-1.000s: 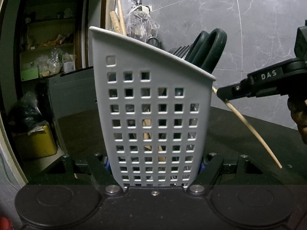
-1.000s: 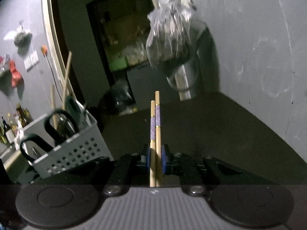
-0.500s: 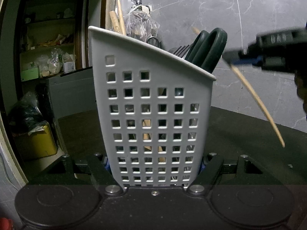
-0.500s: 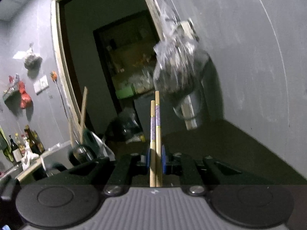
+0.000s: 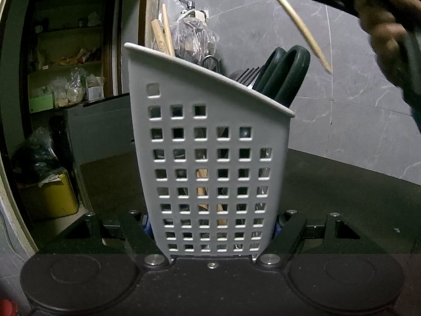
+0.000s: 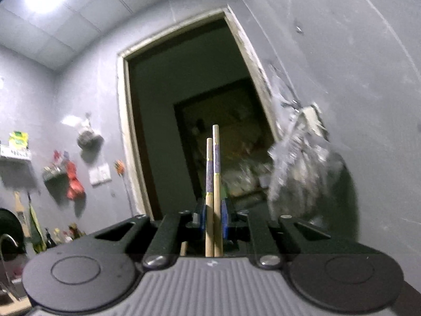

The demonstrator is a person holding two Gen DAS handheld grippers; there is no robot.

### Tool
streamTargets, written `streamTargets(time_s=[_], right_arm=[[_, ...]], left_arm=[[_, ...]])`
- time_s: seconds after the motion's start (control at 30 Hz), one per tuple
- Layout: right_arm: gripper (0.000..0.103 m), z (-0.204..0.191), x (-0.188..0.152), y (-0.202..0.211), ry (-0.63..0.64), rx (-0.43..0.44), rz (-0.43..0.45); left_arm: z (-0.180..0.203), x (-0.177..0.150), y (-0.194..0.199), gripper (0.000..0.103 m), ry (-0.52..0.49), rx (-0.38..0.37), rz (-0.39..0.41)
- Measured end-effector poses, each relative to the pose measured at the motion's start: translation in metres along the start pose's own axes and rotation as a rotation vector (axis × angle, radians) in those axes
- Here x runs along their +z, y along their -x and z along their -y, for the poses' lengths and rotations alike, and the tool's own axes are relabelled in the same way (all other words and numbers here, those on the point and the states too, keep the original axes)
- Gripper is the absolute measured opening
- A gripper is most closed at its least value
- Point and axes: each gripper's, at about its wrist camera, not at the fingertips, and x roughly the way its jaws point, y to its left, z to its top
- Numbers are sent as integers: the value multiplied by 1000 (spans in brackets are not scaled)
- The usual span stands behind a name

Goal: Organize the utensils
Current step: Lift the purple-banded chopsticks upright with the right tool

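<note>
From the left wrist, the left claw [image 5: 211,233] squeezes one white holder [image 5: 210,158] standing on the dark table [image 5: 342,184]. It looks light and stiff. Two green scissor loops [image 5: 286,75] and one fork [image 5: 248,75] poke out.

From the right wrist, the right claw [image 6: 213,217] pinches two chopsticks [image 6: 213,184] near the middle. They look thin, light, stiff and maybe slippery.

- From my left wrist camera: a dark, matte countertop [image 5: 342,184] runs back to a grey marble-patterned wall.
- Standing upright on it: a white perforated plastic utensil caddy [image 5: 210,158] with a slanted rim.
- I see its far surface bare; my right wrist camera shows only a dark corner of it.
</note>
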Motion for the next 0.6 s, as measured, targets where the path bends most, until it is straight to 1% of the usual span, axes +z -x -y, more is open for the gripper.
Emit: streamTargets(time_s=[0.13,0.2,0.37,0.6], right_arm=[[14,-8,-3,-21,-30,61,25],[14,-10,-7,-30,-42,85,22],[14,-10,-17,-45,-59,104,10],[14,-11,-24,-47,-87,109,14]], left_arm=[[-1,0,2,76,3,-3,1],[-2,0,2,76,3,-4,2],[-2,-1,3,77,3,-4,3],[-3,-3,1,77,2,-5,2]])
